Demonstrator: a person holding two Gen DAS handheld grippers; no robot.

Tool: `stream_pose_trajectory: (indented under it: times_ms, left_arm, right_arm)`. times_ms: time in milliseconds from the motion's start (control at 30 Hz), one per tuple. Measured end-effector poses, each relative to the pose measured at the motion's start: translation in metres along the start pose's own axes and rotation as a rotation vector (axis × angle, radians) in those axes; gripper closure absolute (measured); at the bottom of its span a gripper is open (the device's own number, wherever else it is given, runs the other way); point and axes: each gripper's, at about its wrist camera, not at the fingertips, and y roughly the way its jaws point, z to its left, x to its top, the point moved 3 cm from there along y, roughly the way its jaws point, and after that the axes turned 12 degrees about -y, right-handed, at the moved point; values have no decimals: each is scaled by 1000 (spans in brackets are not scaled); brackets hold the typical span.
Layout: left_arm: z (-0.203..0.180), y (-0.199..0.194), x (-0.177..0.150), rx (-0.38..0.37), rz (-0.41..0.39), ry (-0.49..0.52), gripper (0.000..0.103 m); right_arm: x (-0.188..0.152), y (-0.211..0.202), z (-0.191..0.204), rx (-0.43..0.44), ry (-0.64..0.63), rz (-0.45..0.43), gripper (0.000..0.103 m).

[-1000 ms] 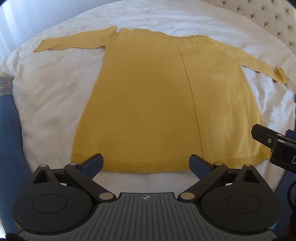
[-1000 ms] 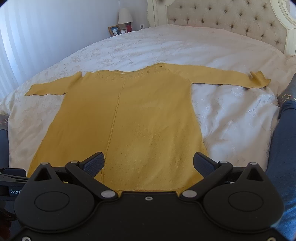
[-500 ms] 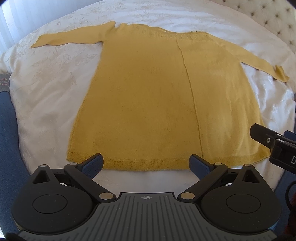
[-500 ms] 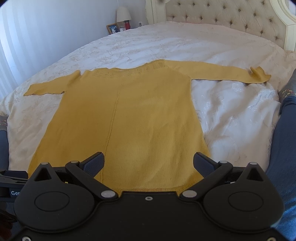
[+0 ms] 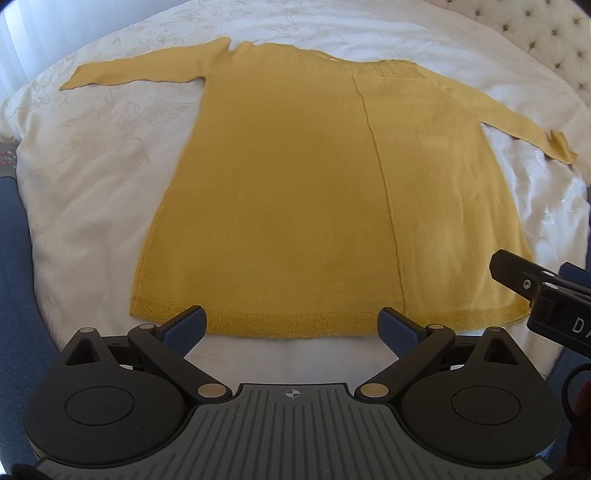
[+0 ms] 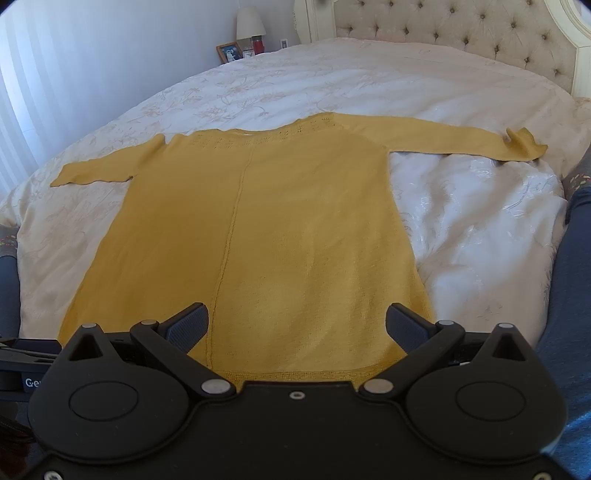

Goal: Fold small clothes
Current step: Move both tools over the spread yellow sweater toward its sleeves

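Observation:
A yellow knit sweater lies flat on the white bedspread, hem toward me, both sleeves spread out sideways. My left gripper hovers open just short of the hem, left of the sweater's centre seam. My right gripper is open above the hem's right half, holding nothing. The right gripper's black body shows at the right edge of the left wrist view. The left gripper's body shows at the left edge of the right wrist view.
A tufted headboard stands at the far end of the bed. A nightstand with a lamp, a picture frame and a red jar sits at the back. Blue-clad legs of a person flank the bed's near edge.
Both grippers have shifted slightly forward over the hem; the sweater sits a little lower and nearer in both views. Jaws stay open and the sweater lies unchanged.

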Motion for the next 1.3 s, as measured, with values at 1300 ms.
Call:
stream_pose_trajectory:
  times_ms: [1300]
  left_arm:
    - [27, 35, 41, -80, 47, -58, 36]
  right_arm:
    - [24, 51, 2, 114, -23, -18, 1]
